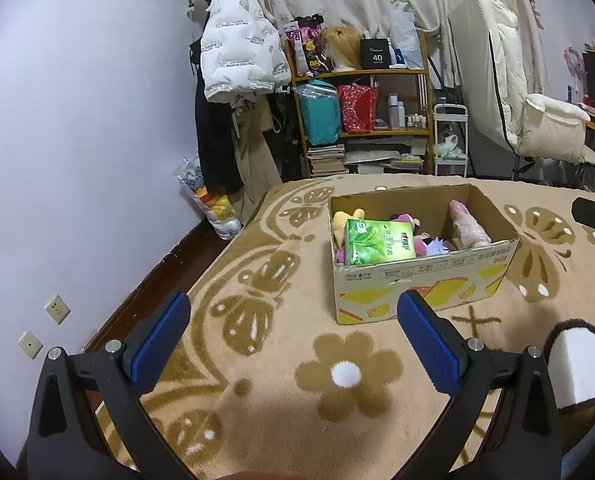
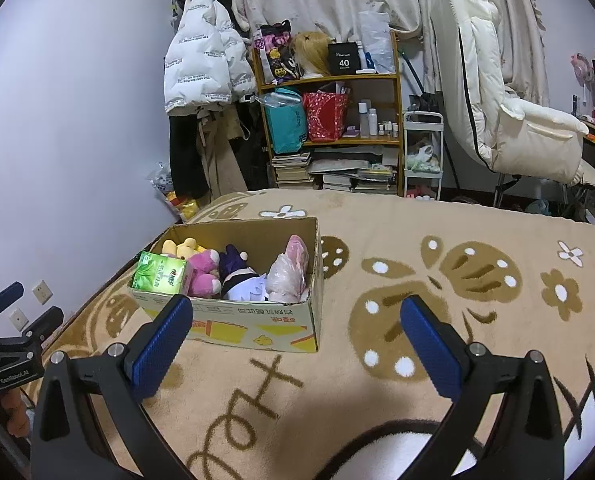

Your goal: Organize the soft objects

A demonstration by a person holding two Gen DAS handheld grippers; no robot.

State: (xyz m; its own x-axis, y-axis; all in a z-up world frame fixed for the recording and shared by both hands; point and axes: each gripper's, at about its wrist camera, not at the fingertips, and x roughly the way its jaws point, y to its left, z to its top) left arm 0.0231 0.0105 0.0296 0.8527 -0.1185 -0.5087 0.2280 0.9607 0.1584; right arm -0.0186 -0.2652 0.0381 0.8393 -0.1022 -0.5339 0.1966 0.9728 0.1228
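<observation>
I read this as the tail end of the job, or a pause between picks: the soft things I can see are already in the cardboard box (image 1: 417, 276), and nothing loose shows on the blanket (image 1: 281, 360) covering the bed near either tool. Both sets of tongs are spread wide and empty. The left tongs (image 1: 293, 340) hover over the blanket with the box at about 1 o'clock, well apart from the blue pads. The right tongs (image 2: 297, 338) have the box at about 11 o'clock, its near wall just beyond the left pad (image 2: 159, 346).

Inside the box, in the right wrist view, a green tissue pack (image 2: 159, 274) sits in the near-left corner, partly over the rim. Beside it are a yellow plush (image 2: 181, 249), a pink plush (image 2: 204, 274), a purple-and-white doll (image 2: 241, 280) and a pink item in a clear bag (image 2: 289, 272) leaning against the right wall.

My next move, as I judge it, is to sweep both cameras for any leftover soft item. If none turns up, the tissue pack could be nudged down so that it sits fully inside.
</observation>
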